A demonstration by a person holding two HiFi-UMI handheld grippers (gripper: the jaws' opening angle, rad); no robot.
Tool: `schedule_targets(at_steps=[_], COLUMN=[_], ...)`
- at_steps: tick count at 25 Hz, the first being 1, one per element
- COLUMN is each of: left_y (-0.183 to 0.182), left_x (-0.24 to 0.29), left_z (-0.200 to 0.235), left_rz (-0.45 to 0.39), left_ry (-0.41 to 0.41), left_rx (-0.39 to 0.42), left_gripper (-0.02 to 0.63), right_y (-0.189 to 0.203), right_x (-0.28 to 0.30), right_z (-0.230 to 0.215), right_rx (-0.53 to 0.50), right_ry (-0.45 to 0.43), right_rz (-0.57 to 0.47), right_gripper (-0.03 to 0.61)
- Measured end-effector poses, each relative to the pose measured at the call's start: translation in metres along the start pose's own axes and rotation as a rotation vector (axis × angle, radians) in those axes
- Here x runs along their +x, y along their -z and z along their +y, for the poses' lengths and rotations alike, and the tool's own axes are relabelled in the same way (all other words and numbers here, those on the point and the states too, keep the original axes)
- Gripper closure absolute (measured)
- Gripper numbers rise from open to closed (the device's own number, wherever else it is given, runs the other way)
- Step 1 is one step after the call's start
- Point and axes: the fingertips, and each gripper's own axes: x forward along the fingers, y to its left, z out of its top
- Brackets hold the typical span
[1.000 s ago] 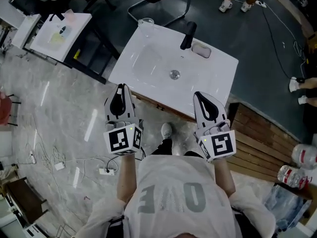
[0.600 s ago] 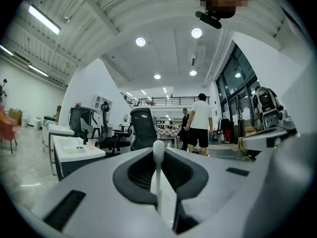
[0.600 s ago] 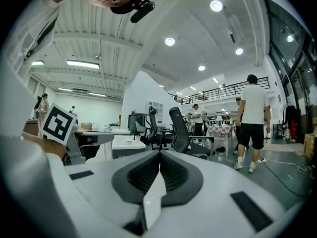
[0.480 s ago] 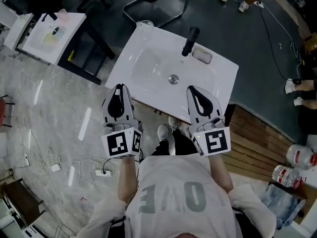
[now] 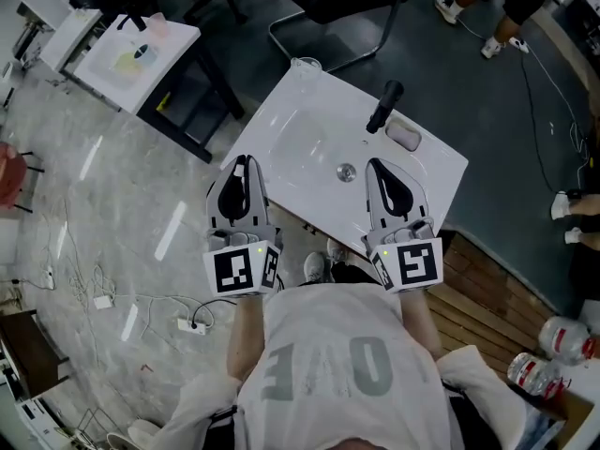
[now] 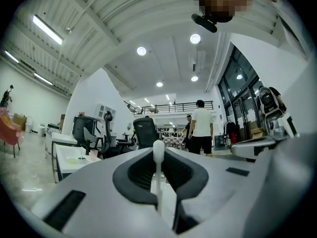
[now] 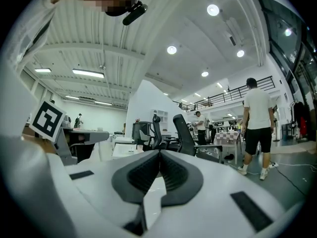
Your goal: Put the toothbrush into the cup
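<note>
A white sink top [image 5: 300, 139] with a black faucet [image 5: 384, 107] and a drain [image 5: 346, 171] lies ahead of me. A clear cup [image 5: 306, 66] stands on its far left corner. My left gripper [image 5: 244, 164] is at the sink's near left edge, shut on a thin white toothbrush [image 6: 158, 155] that stands upright between the jaws. Its rounded end pokes above them. In the left gripper view the cup [image 6: 157, 179] shows faintly behind the toothbrush. My right gripper [image 5: 380, 167] hovers over the sink's near edge, its jaws meeting at the tip [image 7: 159, 155] with nothing in them.
A grey oval object [image 5: 405, 136] lies beside the faucet. A black chair [image 5: 328, 7] stands behind the sink, and a white table [image 5: 136, 59] is at far left. A wooden platform [image 5: 487, 289] and bottles [image 5: 562, 337] are at right. Cables [image 5: 141, 307] cross the floor.
Both grippers have moved forward and a little up toward the sink; the right one now reaches over its near edge. Their jaws have not changed.
</note>
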Motion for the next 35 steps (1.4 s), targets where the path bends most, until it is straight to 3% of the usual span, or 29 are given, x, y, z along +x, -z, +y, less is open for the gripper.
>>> schedule_targets(at_steps=[10, 22, 29, 35], left_y=[0.009, 0.028, -0.008, -0.059], left_x=[0.006, 0.009, 0.048, 0.096], left_z=[-0.004, 0.011, 0.010, 0.006], left_rz=[0.022, 0.118, 0.173, 0.082], left_ry=[0.004, -0.069, -0.009, 0.036], left_rx=[0.008, -0.028, -0.020, -0.001], left_gripper=[0.561, 0.563, 0.563, 0.563], right_y=[0.004, 0.014, 0.014, 0.015], right_x=[0.007, 0.012, 0.016, 0.012], right_z=[-0.008, -0.011, -0.018, -0.033], right_rx=[0.001, 0.011, 0.029, 0.042], right_ry=[-0.013, -0.028, -0.023, 0.009], right_rz=[0.016, 0.047, 0.043, 0.034], right_gripper=[0.548, 0.548, 0.548, 0.548])
